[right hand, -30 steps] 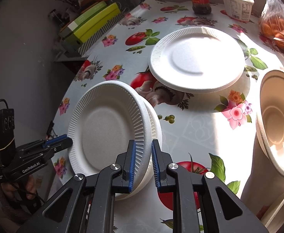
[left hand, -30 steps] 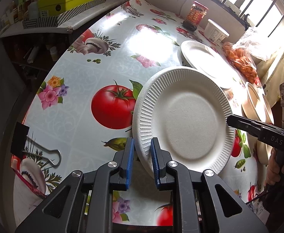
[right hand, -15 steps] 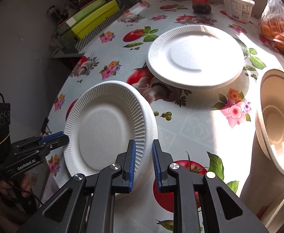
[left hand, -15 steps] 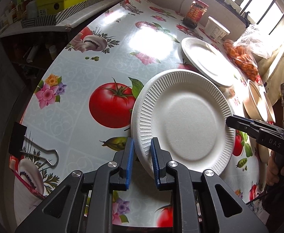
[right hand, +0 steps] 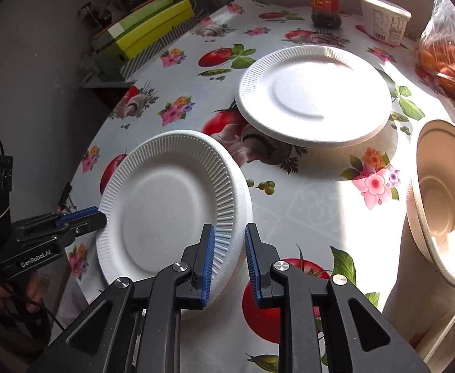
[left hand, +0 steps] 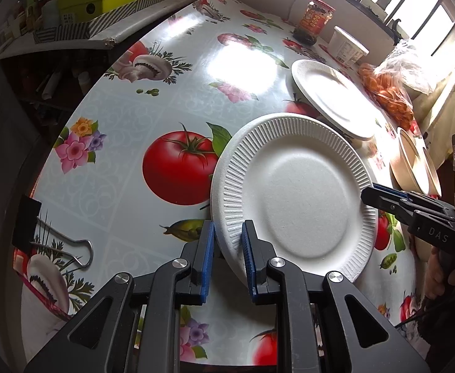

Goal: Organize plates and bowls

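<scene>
Ribbed plate [left hand: 292,195] sits tilted on the near tablecloth [left hand: 171,99], its rim gripped by the left gripper [left hand: 227,248]; the right gripper [right hand: 229,248] stands slightly parted around the opposite rim.

Far ahead of the gripper stand a jar [right hand: 324,0] and a tub [right hand: 384,18] (bagged oranges [right hand: 448,62] to their right), green boxes [right hand: 146,31] far left.

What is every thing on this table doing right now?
ribbed plate, empty, face up, rim inside both grippers.
left gripper, shut on the ribbed plate.
right gripper, around the rim, grip unclear.
far plate, empty, face up, untouched.
bowls, nested, tipped on edge.
jar, upright, closed.
tub, upright, lidded.
</scene>
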The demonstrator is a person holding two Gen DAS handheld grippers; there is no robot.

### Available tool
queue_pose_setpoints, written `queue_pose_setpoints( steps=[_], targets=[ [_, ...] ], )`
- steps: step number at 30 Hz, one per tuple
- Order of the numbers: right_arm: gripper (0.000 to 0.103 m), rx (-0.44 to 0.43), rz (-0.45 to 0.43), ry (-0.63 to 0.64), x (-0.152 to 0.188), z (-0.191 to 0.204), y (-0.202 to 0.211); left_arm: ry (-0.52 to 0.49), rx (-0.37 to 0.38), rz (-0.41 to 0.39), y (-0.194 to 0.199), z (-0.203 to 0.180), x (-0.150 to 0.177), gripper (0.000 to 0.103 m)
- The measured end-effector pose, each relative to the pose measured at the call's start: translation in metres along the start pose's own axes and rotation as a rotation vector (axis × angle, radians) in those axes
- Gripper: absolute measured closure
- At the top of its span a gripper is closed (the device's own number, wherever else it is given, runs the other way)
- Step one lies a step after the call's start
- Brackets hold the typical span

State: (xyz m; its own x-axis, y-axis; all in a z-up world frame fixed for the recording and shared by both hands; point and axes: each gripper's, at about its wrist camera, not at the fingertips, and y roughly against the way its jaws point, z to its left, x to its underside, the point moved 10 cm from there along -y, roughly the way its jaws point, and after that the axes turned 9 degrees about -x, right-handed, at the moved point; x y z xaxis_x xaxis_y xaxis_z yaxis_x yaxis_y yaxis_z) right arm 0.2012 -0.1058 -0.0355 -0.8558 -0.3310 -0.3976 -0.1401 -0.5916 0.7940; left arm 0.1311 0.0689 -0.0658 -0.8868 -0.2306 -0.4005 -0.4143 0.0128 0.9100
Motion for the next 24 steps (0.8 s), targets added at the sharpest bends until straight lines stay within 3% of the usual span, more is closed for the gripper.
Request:
queue_pose_setpoints(
  steps=[3, 7, 18, 20, 22, 24],
  targets=[
    [0.078, -0.003, -0.002, 0.007, 0.0002, 0.0024, -0.0013, -0.003, -0.01, 0.005, -0.002, -0.0002, 0.0008, 0.084],
    [0.063, 0.003, -0.008, 0.013, -0.0009, 0.0043, -0.0017, -0.005, -0.009, 0.002, -0.0025, 0.0001, 0.0009, 0.084],
    [0.055, 0.003, -0.017, 0.002, -0.0005, 0.0017, -0.0013, -0.006, -0.003, -0.002, -0.0045, 0.0021, -0.0002, 0.076],
    [0.054, -0.001, -0.019, 0.0, -0.001, 0.0011, -0.0009, -0.006, -0.002, -0.001, -0.005, 0.0024, -0.0008, 0.072],
    [0.053, -0.003, -0.019, 0.0, -0.0012, 0.001, -0.0009, 0.0, 0.002, -0.003, -0.0049, 0.0031, -0.0018, 0.056],
    [0.052, -0.005, -0.02, 0.001, -0.0016, 0.0014, -0.0007, 0.004, 0.008, -0.004, -0.0043, 0.0034, -0.0034, 0.055]
  ],
)
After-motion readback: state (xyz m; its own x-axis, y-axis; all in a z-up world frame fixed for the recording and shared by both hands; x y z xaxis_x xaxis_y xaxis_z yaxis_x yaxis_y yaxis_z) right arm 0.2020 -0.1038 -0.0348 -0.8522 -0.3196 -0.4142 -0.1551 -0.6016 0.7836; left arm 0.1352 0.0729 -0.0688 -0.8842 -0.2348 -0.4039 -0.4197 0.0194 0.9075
